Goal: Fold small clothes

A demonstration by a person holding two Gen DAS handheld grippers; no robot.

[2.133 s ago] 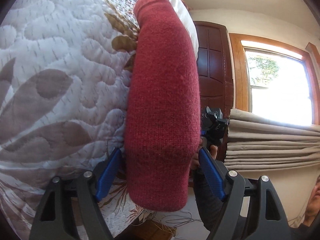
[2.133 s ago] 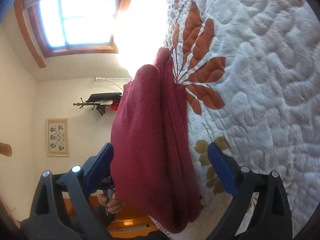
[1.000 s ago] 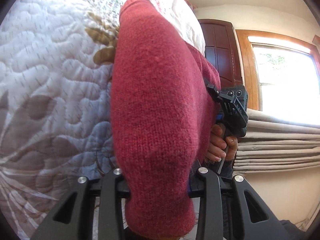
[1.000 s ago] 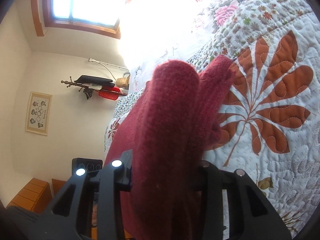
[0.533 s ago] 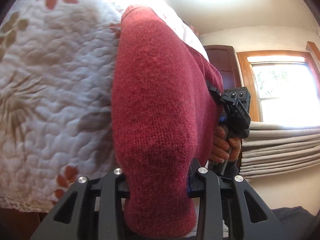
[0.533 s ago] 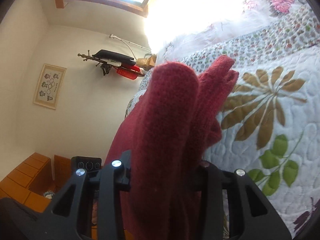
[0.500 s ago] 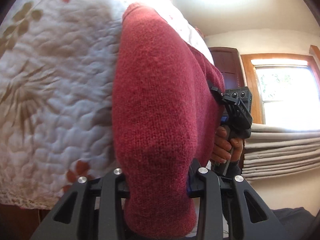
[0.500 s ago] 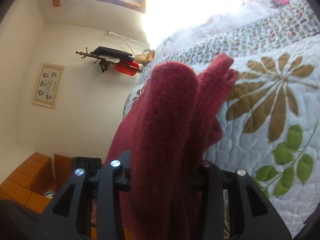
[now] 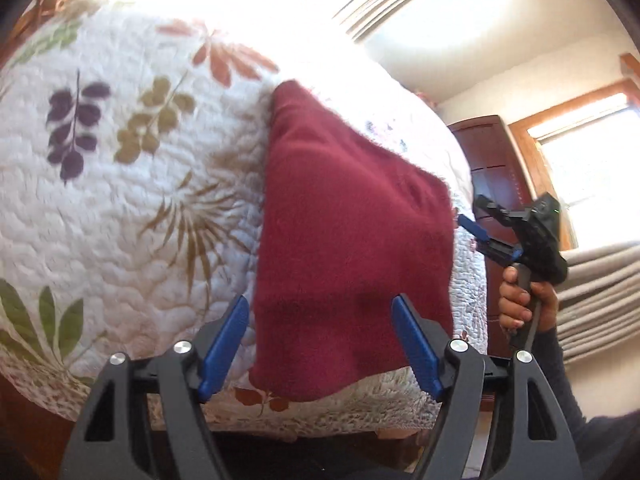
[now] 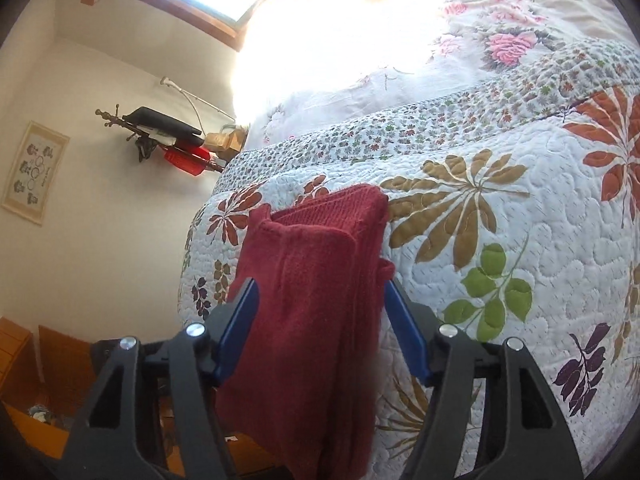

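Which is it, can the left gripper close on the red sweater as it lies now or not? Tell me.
Probably yes. The left gripper is open, its blue fingers on either side of the red sweater on the quilt, nothing between them and the knit.

Quilted floral bedspread (image 9: pixel 120 220) — folded red sweater (image 9: pixel 344 240) lies on it.

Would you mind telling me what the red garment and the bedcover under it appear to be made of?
The red garment looks like knitted wool or an acrylic blend: ribbed stitch rows show near its top edge, and the surface is fuzzy and matte. The bedcover appears to be a quilted cotton-type fabric: white, puffy between wavy stitch lines, with printed or appliquéd leaves. The exact fibre of either cannot be told.
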